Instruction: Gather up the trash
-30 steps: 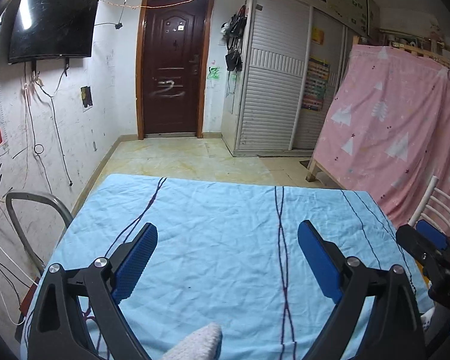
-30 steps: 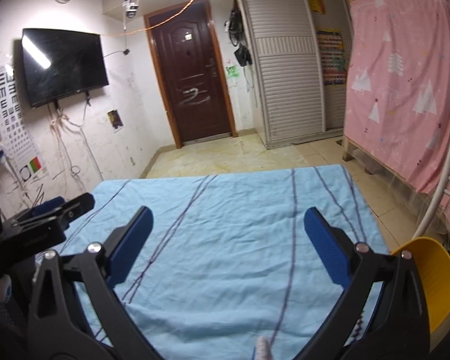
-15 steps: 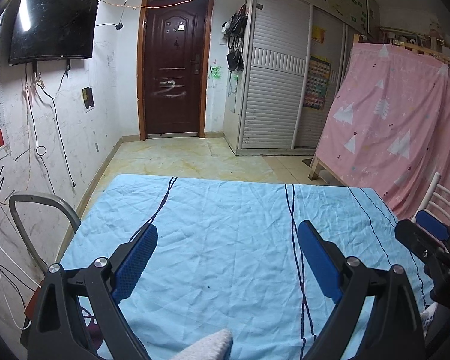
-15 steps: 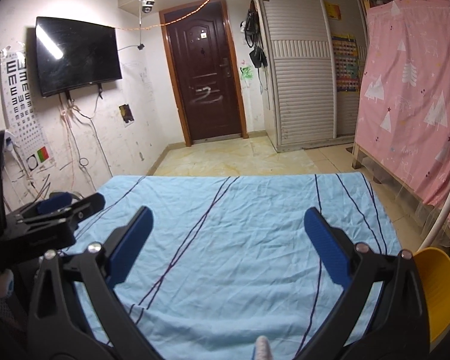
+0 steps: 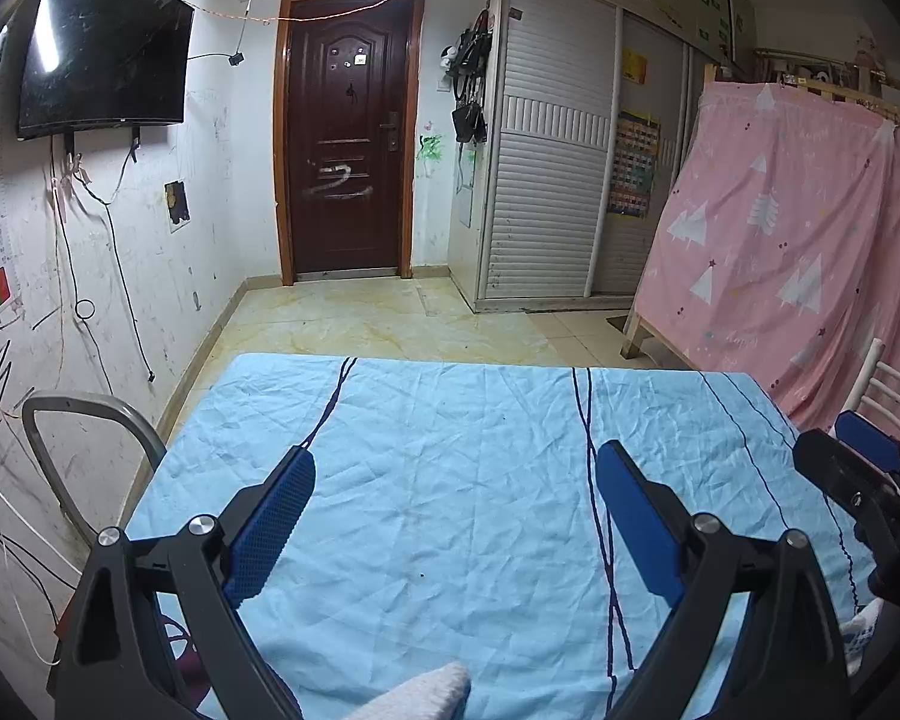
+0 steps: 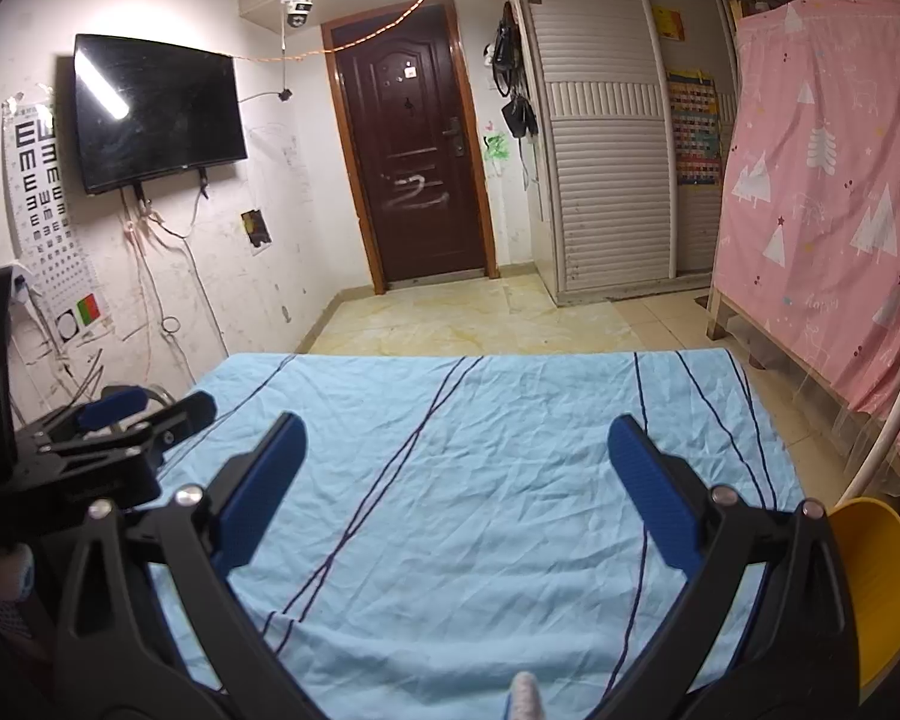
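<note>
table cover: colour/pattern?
Light blue cloth with thin dark lines running along it, some crossing. Clearest in the right wrist view.

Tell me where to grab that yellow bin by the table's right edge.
Pinch the yellow bin by its thin upper rim, right gripper coming from above, one finger inside; its mouth seems open upward, and its rounded wall looks too wide to span.

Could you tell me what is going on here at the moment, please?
A person holds the left claw and the right claw over a table with a light blue cloth. Both are open and hold nothing. No trash shows on the cloth. A yellow bin sits at the right edge.
</note>
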`<state>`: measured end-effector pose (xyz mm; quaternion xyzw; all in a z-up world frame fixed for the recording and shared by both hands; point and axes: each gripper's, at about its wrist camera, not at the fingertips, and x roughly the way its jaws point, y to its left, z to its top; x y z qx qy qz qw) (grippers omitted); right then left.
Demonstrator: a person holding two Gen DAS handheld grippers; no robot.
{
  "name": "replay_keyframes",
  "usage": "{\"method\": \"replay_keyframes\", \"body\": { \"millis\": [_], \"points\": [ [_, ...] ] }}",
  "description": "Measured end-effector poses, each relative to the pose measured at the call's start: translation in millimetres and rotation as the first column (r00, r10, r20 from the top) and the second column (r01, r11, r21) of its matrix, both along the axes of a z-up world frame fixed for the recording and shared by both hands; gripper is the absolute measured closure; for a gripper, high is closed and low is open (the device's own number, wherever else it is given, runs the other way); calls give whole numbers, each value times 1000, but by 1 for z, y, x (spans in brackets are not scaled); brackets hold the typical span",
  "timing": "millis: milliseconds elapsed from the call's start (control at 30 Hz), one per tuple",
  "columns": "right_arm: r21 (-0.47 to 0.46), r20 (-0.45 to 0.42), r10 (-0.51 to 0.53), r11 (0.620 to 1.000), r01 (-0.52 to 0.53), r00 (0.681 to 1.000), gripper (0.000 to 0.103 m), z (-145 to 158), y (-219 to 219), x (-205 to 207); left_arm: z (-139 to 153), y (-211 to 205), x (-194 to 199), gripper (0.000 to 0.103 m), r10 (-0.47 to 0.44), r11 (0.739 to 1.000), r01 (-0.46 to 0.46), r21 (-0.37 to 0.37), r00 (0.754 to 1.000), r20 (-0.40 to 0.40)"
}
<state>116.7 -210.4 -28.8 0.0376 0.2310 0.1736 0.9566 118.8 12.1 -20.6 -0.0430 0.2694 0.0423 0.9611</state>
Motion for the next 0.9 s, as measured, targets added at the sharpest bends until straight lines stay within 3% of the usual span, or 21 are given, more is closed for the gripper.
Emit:
{"method": "replay_keyframes", "body": {
  "millis": [900],
  "points": [
    [-1, 1, 1, 1000, -1, 1000, 6, 1, 0, 0, 1, -5, 0, 17, -40, 999, 40, 19, 999, 15]
  ]
}}
